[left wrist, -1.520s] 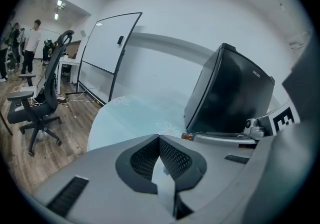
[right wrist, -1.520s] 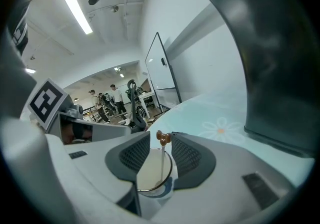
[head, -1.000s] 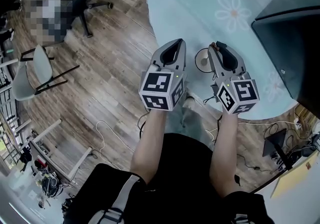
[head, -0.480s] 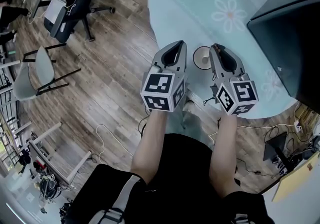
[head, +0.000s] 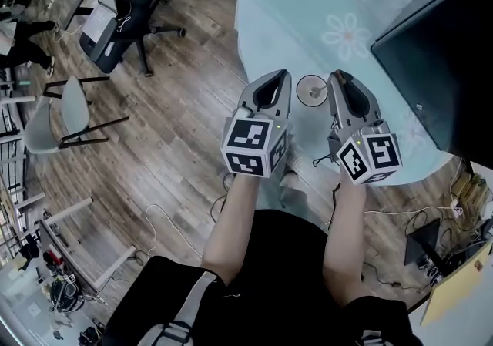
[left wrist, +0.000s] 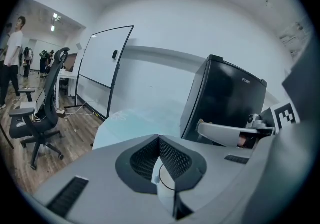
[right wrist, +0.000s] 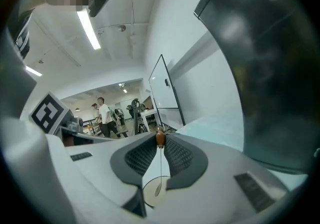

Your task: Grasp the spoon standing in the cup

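A small white cup [head: 308,90] stands near the edge of the pale blue flowered table [head: 308,21]. In the right gripper view, a thin spoon [right wrist: 160,139] with a brown knob stands in the cup [right wrist: 150,197]. My right gripper [right wrist: 160,143] is shut on its handle just under the knob. In the head view that gripper [head: 337,75] leans over the cup's right side. My left gripper [head: 277,76] hovers at the cup's left, shut with nothing between its pads. Part of the cup's rim [left wrist: 165,180] shows below them.
A tall black cabinet [head: 439,52] stands on the table to the right and fills the left gripper view's right half [left wrist: 220,98]. On the wooden floor to the left are an office chair [head: 115,21] and a grey chair [head: 62,113]. Cables lie by the feet.
The right gripper's jaws have narrowed around the spoon's handle beside the cup. The head view has shifted a little. The left gripper keeps its place by the cup.
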Action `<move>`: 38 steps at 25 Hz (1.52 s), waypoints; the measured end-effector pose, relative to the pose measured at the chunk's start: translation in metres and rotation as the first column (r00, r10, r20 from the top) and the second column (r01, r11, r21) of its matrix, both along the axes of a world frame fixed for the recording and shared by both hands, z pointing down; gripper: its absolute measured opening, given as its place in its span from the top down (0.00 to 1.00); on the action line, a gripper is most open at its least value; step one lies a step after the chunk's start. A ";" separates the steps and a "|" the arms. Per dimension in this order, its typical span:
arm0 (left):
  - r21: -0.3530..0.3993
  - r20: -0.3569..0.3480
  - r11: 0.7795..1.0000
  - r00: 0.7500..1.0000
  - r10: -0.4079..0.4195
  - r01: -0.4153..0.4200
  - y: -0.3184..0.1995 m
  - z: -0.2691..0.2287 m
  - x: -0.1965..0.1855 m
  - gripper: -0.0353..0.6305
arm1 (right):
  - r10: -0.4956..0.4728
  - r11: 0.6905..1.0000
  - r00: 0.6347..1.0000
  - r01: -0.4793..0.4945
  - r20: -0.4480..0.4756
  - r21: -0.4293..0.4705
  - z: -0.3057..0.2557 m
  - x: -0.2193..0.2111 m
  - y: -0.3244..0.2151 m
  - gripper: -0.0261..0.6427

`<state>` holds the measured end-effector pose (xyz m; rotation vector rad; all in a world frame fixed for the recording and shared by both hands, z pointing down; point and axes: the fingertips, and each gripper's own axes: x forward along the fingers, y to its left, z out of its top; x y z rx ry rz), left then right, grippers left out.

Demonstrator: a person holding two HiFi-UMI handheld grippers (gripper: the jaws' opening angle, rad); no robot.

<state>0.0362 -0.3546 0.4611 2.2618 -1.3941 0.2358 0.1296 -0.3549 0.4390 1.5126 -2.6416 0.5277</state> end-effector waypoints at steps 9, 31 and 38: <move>0.088 -0.009 0.996 1.000 0.001 0.000 0.024 -0.039 0.008 0.93 | -0.002 0.996 1.000 0.001 0.009 0.090 -0.044 0.009 0.027 0.89; 0.329 -0.001 0.943 0.999 0.043 -0.040 0.088 -0.149 0.038 0.93 | 0.023 0.946 0.999 -0.008 -0.045 0.323 -0.147 0.037 0.102 0.89; 0.369 0.006 0.928 0.999 0.043 -0.043 0.105 -0.167 0.044 0.93 | 0.018 0.933 0.998 0.003 -0.055 0.360 -0.163 0.039 0.119 0.89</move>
